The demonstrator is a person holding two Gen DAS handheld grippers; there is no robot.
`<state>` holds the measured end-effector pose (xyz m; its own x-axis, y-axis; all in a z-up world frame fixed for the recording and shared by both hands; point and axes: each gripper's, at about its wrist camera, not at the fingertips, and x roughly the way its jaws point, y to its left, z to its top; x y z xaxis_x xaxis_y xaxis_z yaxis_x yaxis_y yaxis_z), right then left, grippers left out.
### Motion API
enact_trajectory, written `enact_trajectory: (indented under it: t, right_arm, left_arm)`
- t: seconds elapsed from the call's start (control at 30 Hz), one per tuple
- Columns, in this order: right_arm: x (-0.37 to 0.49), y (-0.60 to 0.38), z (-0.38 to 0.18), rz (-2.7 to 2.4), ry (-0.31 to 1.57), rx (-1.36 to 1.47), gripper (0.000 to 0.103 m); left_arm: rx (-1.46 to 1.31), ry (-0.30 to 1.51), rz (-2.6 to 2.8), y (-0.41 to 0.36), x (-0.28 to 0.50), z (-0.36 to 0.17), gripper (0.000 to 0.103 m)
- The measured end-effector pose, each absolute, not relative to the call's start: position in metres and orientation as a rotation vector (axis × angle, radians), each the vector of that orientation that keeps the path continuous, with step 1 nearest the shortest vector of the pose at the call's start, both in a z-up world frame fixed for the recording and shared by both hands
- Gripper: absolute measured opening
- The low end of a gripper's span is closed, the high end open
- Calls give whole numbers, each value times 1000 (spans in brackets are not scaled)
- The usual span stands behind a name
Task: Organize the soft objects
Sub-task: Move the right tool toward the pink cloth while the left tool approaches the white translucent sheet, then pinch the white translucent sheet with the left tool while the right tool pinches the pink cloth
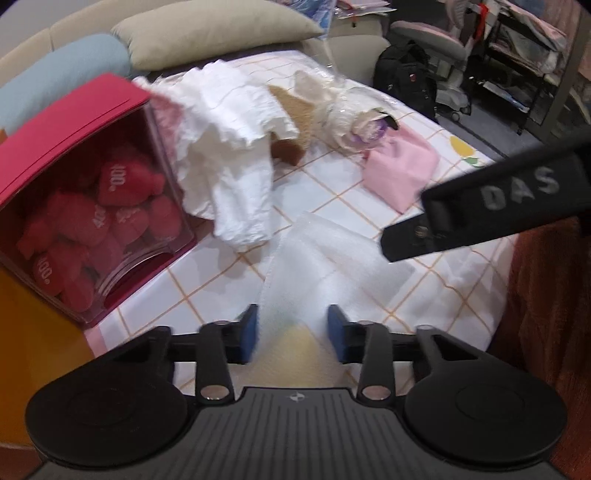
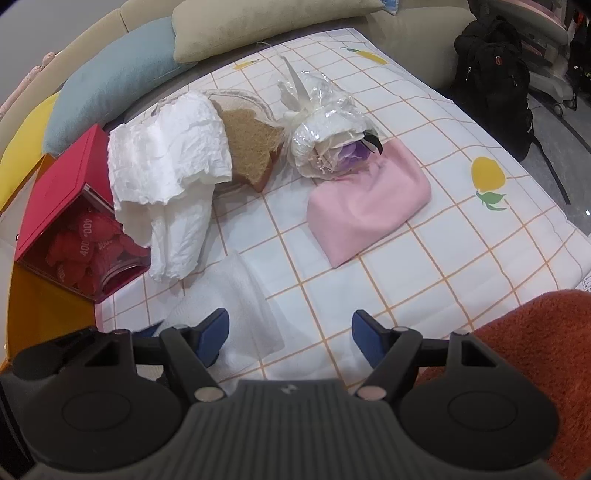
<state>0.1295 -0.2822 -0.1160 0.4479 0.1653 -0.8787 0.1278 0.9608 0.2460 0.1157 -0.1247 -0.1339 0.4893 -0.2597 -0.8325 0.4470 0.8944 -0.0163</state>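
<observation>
A white foam sheet (image 1: 332, 269) lies on the checked bed cover, also in the right wrist view (image 2: 236, 306). My left gripper (image 1: 291, 332) is open, its blue pads either side of the sheet's near end. My right gripper (image 2: 290, 336) is open and empty above the cover, to the right of the sheet; its finger shows in the left wrist view (image 1: 480, 218). Farther back lie crumpled white paper (image 2: 166, 166), a toast-shaped brown cushion (image 2: 251, 147), a wrapped flower bouquet (image 2: 325, 136) and a pink folded cloth (image 2: 369, 206).
A red box (image 2: 62, 206) with a clear side, holding several red plush hearts, lies at the left bed edge. Blue (image 2: 110, 81) and beige (image 2: 258, 26) pillows line the back. An orange blanket (image 2: 535, 350) is at the near right. A black backpack (image 2: 495, 70) stands beyond the bed.
</observation>
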Motion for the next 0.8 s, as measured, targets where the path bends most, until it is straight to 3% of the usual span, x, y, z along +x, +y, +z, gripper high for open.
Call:
enact_trajectory:
  t: [0.13,0.17,0.33,0.47,0.57,0.7,0.8]
  right_arm:
    - [132,-282,-119,19,1113,295,71]
    - [133,-281,-119,18,1110,294,69]
    - [141,-286,-117,-16,1045,299,69]
    - [159,-287,-123,-68,1009,232,80]
    - [175,-293,-133,-123,1015,206,82]
    - [188,-298,-146,-164,1021,181,81]
    - [196,-297,-151,-166,1026,149,73]
  left_arm:
    - [230,950,-438,-128,111,-132,5]
    - [212,947,-432,-125,111,-130,2]
    - [117,919,-356,-110,119,-115,2]
    - [80,912,-317,-104,123,-109,2]
    - [50,903,-298,-102,127,-108,2]
    - [36,902,-301,-104,127,-107,2]
    - [29,903,-305,-105,127,-107,2]
